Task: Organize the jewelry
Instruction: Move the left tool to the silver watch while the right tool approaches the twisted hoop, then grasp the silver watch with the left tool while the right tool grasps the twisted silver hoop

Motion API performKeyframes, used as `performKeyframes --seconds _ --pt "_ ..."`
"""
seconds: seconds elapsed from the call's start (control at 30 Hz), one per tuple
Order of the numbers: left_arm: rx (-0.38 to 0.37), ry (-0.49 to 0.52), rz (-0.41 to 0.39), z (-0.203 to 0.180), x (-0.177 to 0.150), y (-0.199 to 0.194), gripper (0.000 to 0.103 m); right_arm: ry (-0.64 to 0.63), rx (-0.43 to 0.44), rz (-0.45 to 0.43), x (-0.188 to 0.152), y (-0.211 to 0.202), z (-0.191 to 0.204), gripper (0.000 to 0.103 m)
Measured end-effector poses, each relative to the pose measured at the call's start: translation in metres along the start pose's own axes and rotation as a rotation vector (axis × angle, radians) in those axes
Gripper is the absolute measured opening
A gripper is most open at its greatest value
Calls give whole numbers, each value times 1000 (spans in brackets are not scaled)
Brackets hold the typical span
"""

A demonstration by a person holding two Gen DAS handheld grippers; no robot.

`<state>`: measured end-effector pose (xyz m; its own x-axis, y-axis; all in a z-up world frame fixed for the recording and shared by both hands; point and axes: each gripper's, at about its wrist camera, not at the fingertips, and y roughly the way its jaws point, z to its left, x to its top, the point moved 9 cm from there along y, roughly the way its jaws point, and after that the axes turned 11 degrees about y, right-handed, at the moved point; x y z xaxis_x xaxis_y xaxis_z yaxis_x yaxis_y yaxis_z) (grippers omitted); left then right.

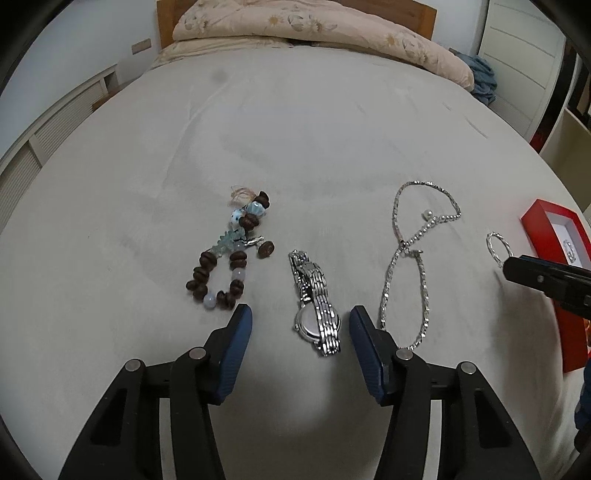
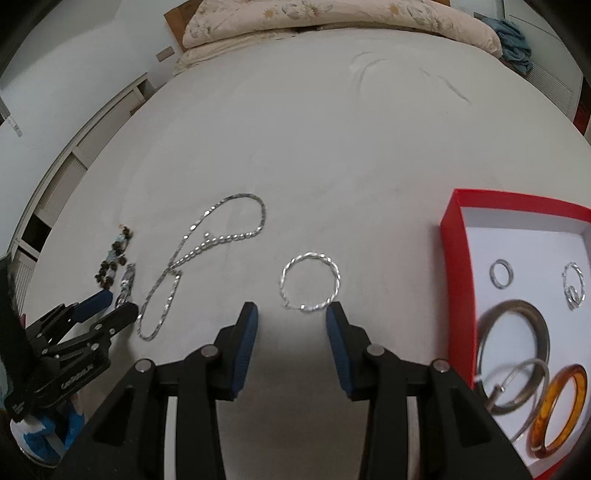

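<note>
**Silver pieces on a grey bed, both grippers poised**

Blue-padded, the left gripper (image 1: pixel 300 325) stands about half open with the watch (image 1: pixel 316 306) lying between its fingers (image 1: pixel 236 354), pads not touching it. The beads (image 1: pixel 231 254) lie just to its left, the chain (image 1: pixel 415 266) just to its right. The right gripper (image 2: pixel 291 321) is narrower, its tips at the near side of the twisted hoop (image 2: pixel 309 282), clear of it and holding nothing. All lie on the bed (image 2: pixel 332 147), in a row across its near part. At the bed's right edge sits the red box (image 2: pixel 454 258), holding a ring (image 2: pixel 501 273), a grey bangle (image 2: pixel 517 354), an amber bangle (image 2: pixel 557 410) and a small hoop (image 2: pixel 573 284). A floral quilt (image 1: pixel 295 26) is heaped at the far edge.
</note>
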<state>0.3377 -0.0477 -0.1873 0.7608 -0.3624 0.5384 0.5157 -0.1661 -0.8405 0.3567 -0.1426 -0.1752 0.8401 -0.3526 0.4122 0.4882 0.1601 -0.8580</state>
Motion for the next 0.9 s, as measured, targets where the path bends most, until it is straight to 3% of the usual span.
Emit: performKeyframes --seconds 0.53,0.63,0.73,0.9 --pt "5 -2 -22 1 6 7 52 -19 -90 -10 20 28 -1 40" --pt "5 2 -23 -2 10 9 42 -27 -88 -14 21 30 1 40" --pt "2 16 -20 -6 14 9 24 -30 -80 -18 21 27 1 38" --pt "10 15 -12 -9 13 3 24 -34 -39 -23 14 14 3 37"
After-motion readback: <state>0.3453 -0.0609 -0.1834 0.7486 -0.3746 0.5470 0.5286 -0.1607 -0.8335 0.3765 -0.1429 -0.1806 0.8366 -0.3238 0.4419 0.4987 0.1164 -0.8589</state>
